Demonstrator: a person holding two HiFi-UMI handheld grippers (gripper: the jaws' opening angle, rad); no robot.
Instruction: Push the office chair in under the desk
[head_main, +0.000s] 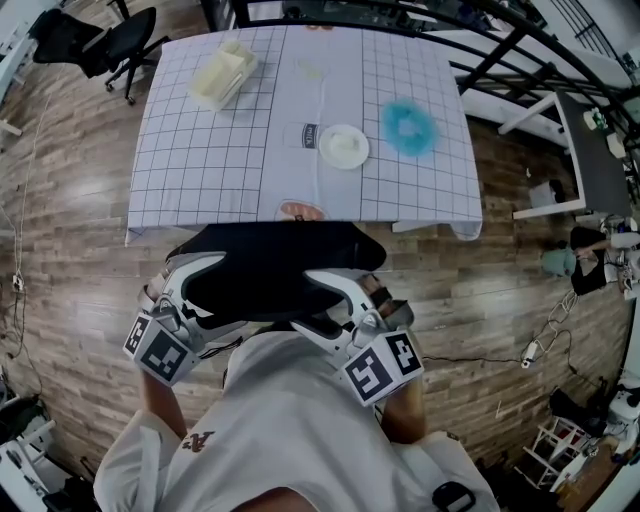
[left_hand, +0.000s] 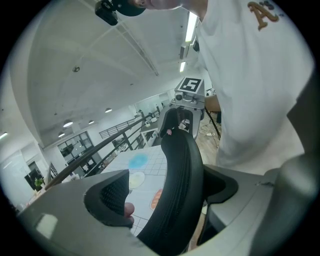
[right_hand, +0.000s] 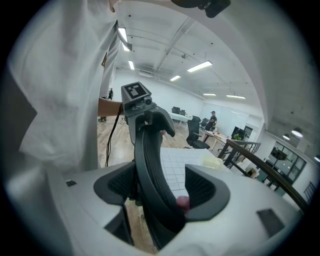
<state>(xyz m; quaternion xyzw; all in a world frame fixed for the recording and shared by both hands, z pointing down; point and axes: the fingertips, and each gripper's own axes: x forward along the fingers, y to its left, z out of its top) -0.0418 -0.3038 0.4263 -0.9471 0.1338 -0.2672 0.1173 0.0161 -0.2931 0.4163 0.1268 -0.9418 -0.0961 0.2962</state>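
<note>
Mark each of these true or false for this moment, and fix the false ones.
1. The office chair has its backrest between the left gripper's jaws. True.
2. The right gripper hangs free of the chair. False: the backrest stands between its jaws too.
3. The gridded cloth is bare. False: a white plate and other things lie on it.
4. A second chair stands beyond the cloth's far left corner. True.

Open-plan office: desk (head_main: 200, 170), swivel chairs (head_main: 120, 45), ceiling strip lights (right_hand: 200, 66), wood-plank floor (head_main: 60, 250).
</note>
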